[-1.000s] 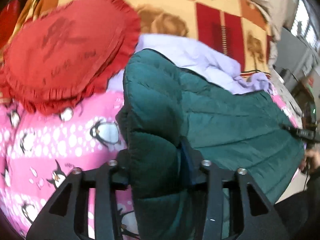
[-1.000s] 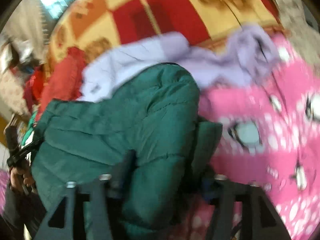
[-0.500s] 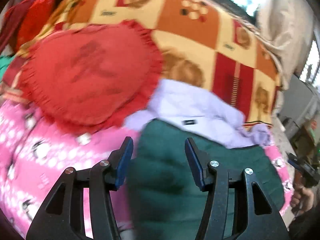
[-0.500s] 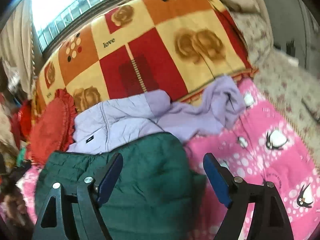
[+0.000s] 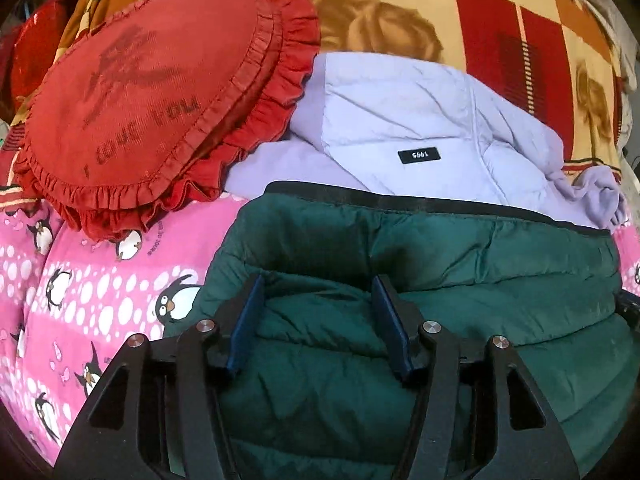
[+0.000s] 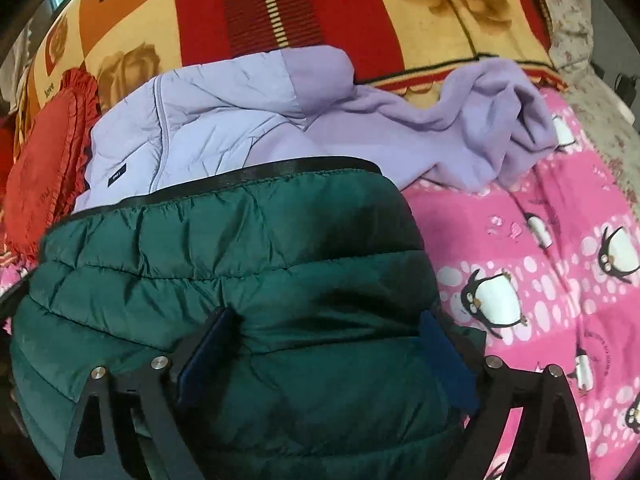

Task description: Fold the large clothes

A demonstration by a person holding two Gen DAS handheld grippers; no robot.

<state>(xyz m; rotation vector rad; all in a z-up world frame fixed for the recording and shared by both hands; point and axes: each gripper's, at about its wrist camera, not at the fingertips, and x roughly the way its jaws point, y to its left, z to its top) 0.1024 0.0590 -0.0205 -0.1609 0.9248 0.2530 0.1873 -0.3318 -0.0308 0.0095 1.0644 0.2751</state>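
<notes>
A dark green puffer jacket (image 5: 440,280) (image 6: 240,248) lies folded on the pink penguin bedspread (image 5: 100,300) (image 6: 540,280), its black-trimmed hem toward the far side. My left gripper (image 5: 317,284) hangs low over the jacket's left part with its blue pads apart; quilted fabric bulges between them and is not pinched. Over the jacket's right part, my right gripper (image 6: 328,316) has its jaws opening wide. The jacket lies between and under them, and the pads do not press on it.
A lilac jacket (image 5: 400,120) (image 6: 208,128) with a lilac fleece part (image 6: 480,120) lies crumpled just behind the green one. A red frilled heart cushion (image 5: 152,92) (image 6: 40,176) sits at the back left. A red-and-yellow checked blanket (image 5: 480,20) (image 6: 260,8) rises behind.
A second ago both grippers were shut on raised folds of the green jacket. They let go and drew back; the jacket now lies flat and both open grippers have come low over it.
</notes>
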